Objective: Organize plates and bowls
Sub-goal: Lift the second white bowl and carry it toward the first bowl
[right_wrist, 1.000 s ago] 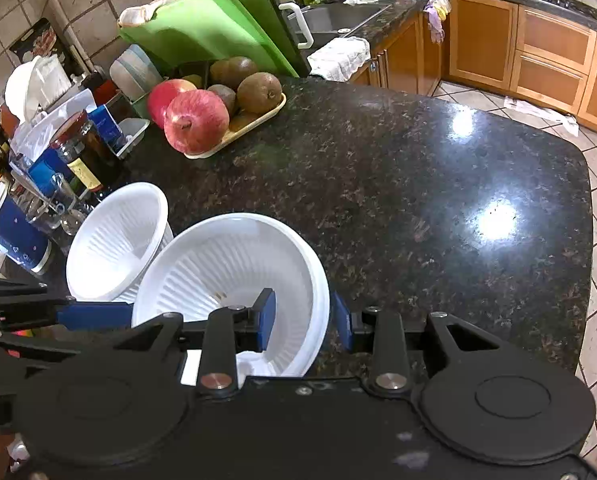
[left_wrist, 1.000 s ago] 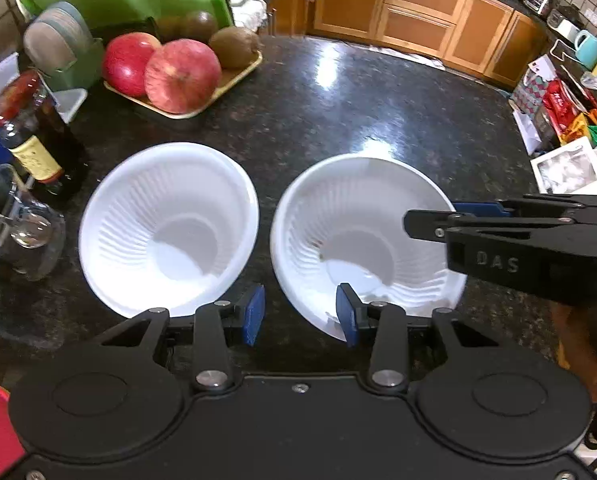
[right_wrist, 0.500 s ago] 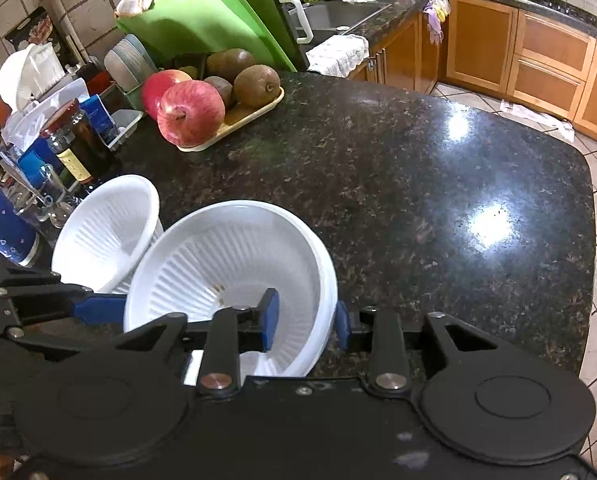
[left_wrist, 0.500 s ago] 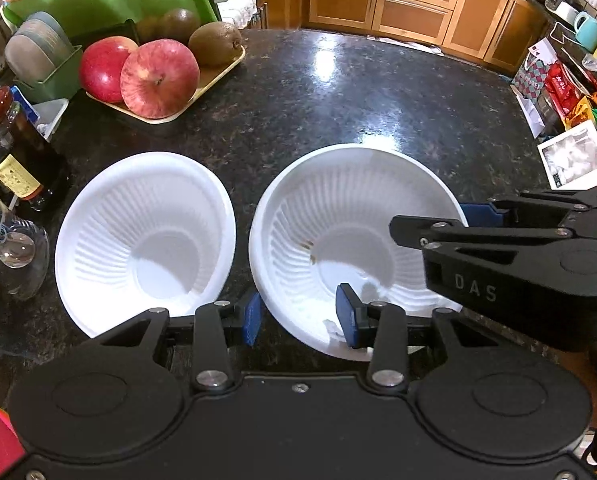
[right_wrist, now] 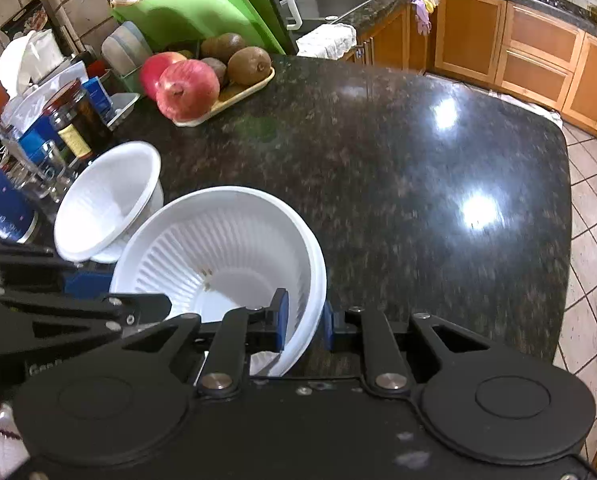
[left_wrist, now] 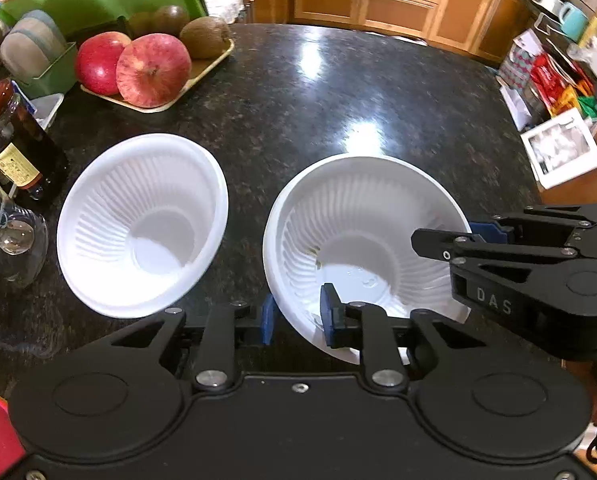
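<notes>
Both of our grippers have just been closing on the same white ribbed bowl [left_wrist: 362, 248]. Our left gripper [left_wrist: 296, 318] straddles the near rim, one blue pad outside the wall and one inside, pinching it. Our right gripper [right_wrist: 303, 322] does the same on the rim on its own side, again with the wall between its pads. So the bowl sits directly ahead of both sets of fingers, gripped at two points and apparently tipped off the dark stone counter [left_wrist: 338, 112].

A second white bowl [left_wrist: 142, 224] lies just to the left of our left gripper, leaning on its side. We judge that we are at the pick-up stage of stacking. The next move probably calls for lifting the held bowl clear, carrying it left and nesting it with the other, which may first need righting.

The gripper bodies hide the near rim and the bowl's underside, so we cannot tell whether it is still touching the counter. The layered rim in the right wrist view hints at more than one bowl nested, but we cannot be sure.
</notes>
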Available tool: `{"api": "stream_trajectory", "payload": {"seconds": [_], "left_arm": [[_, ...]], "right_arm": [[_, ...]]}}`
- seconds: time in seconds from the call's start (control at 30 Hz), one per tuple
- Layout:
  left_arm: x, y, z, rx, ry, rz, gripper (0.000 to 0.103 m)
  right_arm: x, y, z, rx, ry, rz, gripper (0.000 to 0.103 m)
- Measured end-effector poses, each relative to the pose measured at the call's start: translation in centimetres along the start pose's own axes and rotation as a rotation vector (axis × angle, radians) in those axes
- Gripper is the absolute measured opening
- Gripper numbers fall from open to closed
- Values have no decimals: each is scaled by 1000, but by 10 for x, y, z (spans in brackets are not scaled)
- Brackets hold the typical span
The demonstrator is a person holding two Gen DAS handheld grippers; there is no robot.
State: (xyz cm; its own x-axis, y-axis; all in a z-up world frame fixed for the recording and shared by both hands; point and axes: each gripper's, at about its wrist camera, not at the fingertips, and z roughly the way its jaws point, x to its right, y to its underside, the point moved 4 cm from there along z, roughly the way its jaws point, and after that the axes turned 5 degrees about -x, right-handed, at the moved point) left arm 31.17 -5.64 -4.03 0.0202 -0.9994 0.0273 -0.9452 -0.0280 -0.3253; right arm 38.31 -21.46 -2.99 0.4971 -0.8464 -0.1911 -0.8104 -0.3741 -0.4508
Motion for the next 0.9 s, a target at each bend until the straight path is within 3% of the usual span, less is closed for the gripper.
{"api": "stream_trajectory", "payload": {"seconds": [0.43, 0.9], "left_arm": [[9, 43, -22, 15, 47, 88, 24], [5, 82, -70, 99, 80, 122, 24]], "right_arm": [[-17, 61, -35, 6, 9, 28, 19], [-56, 92, -88, 93, 29, 28, 19]]}}
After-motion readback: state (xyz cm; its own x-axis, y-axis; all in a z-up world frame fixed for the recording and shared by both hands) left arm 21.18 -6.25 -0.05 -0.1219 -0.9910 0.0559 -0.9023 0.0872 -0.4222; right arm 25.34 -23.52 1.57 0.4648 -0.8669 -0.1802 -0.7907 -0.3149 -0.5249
